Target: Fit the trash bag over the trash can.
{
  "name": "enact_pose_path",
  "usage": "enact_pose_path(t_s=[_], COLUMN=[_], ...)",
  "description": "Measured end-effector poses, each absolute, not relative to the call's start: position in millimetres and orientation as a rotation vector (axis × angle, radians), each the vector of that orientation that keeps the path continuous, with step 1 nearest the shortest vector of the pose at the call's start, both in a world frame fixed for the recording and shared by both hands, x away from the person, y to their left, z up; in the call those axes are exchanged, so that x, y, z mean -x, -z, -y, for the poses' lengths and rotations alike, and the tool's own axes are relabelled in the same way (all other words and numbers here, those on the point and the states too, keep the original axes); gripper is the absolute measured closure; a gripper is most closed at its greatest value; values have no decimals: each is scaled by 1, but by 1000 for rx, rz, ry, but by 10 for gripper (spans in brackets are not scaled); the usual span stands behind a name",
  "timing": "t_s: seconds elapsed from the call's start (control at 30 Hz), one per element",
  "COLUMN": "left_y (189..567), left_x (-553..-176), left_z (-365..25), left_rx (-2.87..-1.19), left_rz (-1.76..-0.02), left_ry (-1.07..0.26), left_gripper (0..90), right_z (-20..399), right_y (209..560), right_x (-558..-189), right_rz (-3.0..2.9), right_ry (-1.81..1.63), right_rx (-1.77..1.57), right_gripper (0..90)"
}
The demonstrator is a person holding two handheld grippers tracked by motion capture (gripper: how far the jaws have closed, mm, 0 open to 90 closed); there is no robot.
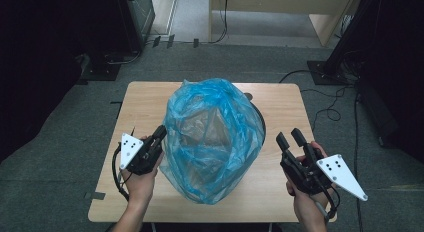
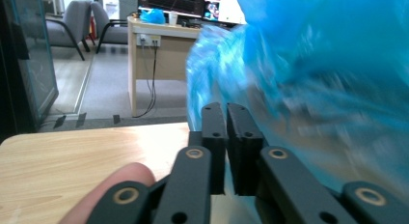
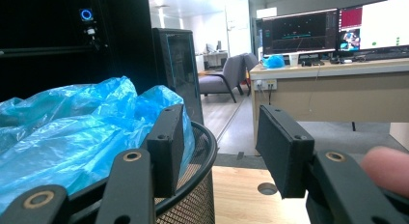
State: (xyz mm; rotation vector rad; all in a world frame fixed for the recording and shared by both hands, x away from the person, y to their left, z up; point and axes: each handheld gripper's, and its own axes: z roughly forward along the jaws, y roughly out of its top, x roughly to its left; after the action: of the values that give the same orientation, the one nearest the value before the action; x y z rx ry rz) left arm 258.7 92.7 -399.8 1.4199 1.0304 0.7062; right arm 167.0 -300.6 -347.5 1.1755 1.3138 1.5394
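Left gripper (image 1: 159, 134) jaws pressed together at the blue bag's (image 1: 212, 137) side, whether pinching film I cannot tell — right gripper (image 1: 291, 137) spread and free beside it — bag loosely draped over the mesh bin (image 3: 193, 185) mid-table, lining seemingly unfinished.

Wooden table (image 1: 145, 99), light top, rounded corners; round hole (image 3: 266, 188) in its surface beside the basket. Grey carpet (image 1: 60, 142) around it; black cables (image 1: 330, 109) on the floor at right. Black stand base (image 1: 102, 72) at far left.

Background: wooden desk (image 3: 337, 89) carrying two lit monitors (image 3: 299, 31), a white cup (image 3: 294, 59), a blue crumpled item (image 3: 274, 61). Power strip (image 2: 148, 39) on the desk side. Grey chairs (image 2: 65, 26) beyond. Dark glass-fronted cabinet (image 3: 181, 69) near the table.
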Motion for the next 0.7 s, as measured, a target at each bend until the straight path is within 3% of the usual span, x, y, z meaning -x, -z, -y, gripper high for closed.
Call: enact_pose_path(t_s=[0.07,0.1,0.23,0.7], left_y=[398,397,394,383], left_x=[-261,-260,-249,-210], left_z=[-96,-99,-111,-110], left_rx=[-1404,-1392,-1334,-1310], left_rz=[-1034,-1029,-1019,-910], left_ry=[-707,-703,-683,-664], left_gripper=[744,648,570,504], right_z=[299,298,297,282], right_y=[348,347,346,342], right_x=[-168,-170,-173,-196], right_rz=[-1316,-1325,-1336,-1370], right_ry=[-1540,-1536,-1540,-1555], right_rx=[-1165,-1163,-1166,-1204], right_gripper=[527,520,514,447])
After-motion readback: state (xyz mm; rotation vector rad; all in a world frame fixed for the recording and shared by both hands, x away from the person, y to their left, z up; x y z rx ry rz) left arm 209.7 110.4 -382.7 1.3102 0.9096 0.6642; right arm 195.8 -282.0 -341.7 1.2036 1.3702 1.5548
